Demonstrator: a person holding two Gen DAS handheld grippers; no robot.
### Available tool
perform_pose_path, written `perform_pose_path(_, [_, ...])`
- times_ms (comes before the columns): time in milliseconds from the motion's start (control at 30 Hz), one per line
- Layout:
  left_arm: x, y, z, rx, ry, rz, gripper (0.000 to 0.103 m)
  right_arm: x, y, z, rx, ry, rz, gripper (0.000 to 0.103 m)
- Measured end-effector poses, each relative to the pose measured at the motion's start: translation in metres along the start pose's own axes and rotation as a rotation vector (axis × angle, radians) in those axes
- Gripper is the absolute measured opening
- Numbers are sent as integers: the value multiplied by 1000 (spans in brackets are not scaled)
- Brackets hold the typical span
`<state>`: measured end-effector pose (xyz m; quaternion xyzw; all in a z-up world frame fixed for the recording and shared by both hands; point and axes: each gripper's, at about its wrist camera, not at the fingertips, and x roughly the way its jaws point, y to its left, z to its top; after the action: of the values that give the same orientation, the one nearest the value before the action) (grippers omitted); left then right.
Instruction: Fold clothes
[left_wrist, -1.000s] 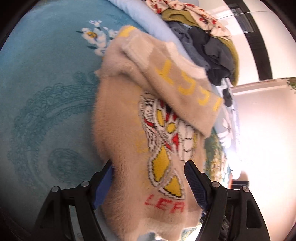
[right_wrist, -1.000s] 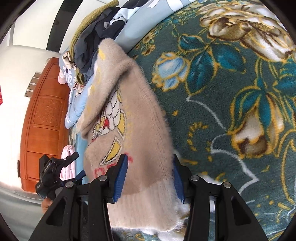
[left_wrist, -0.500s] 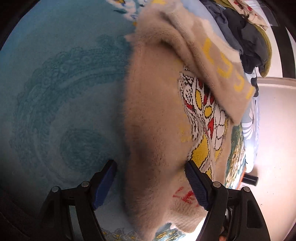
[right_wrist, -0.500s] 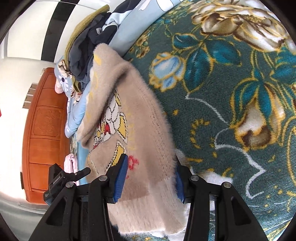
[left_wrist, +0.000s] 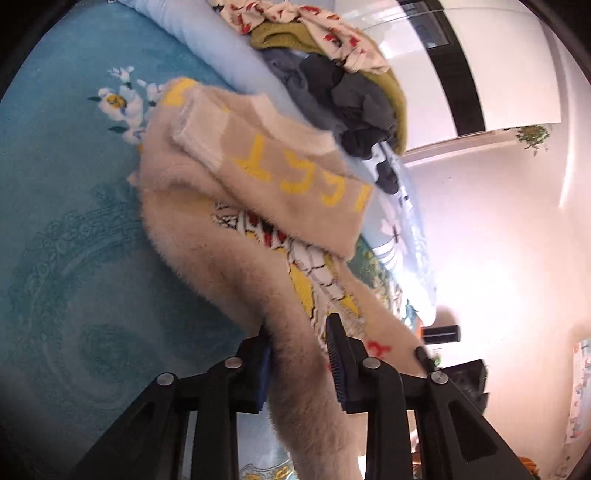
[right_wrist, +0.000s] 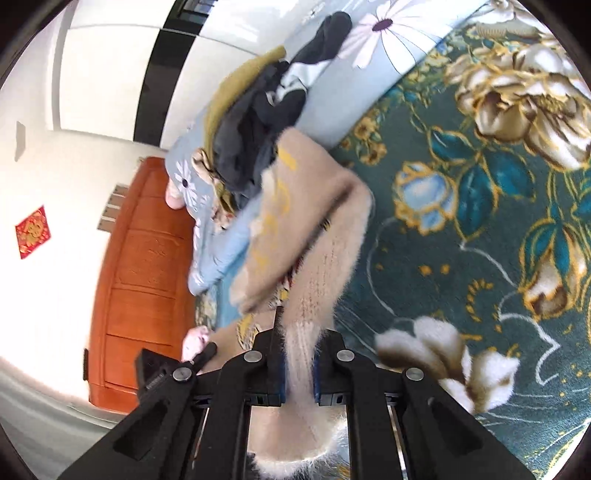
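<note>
A fuzzy beige sweater (left_wrist: 236, 236) with a yellow, red and white cartoon print lies partly folded on the bed, one sleeve with yellow letters (left_wrist: 288, 173) laid across its chest. My left gripper (left_wrist: 299, 354) is shut on its hem near the red lettering, lifting that corner. In the right wrist view the same sweater (right_wrist: 325, 229) rises off the bed, and my right gripper (right_wrist: 298, 369) is shut on its ribbed bottom edge. The other gripper's black body (right_wrist: 162, 369) shows at lower left.
A heap of unfolded clothes (left_wrist: 332, 66) in olive, dark grey and a red-patterned white lies on a pale blue quilt (left_wrist: 229, 48) behind the sweater. The bedspread is teal on the left (left_wrist: 66, 229) and floral green (right_wrist: 480, 206) on the right. An orange wooden cabinet (right_wrist: 140, 280) stands beyond.
Both grippers have closed from open onto the sweater's bottom edge, and the hem has risen off the bed.
</note>
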<state>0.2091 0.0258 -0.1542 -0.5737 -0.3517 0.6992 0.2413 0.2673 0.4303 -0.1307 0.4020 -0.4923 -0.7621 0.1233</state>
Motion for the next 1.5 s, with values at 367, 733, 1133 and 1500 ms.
perform_pose_path(367, [58, 28, -28, -187, 211, 242, 73, 7, 40, 30, -40, -24, 15, 10])
perform_pose_path(733, [15, 16, -25, -119, 98, 157, 12, -5, 11, 24, 10, -26, -87, 10])
perform_pose_path(1133, [-130, -4, -12, -20, 186, 81, 11, -21, 44, 2, -52, 82, -75, 9])
perform_pose_path(1500, [-65, 15, 39, -294, 206, 8, 11, -15, 63, -4, -56, 190, -48, 9])
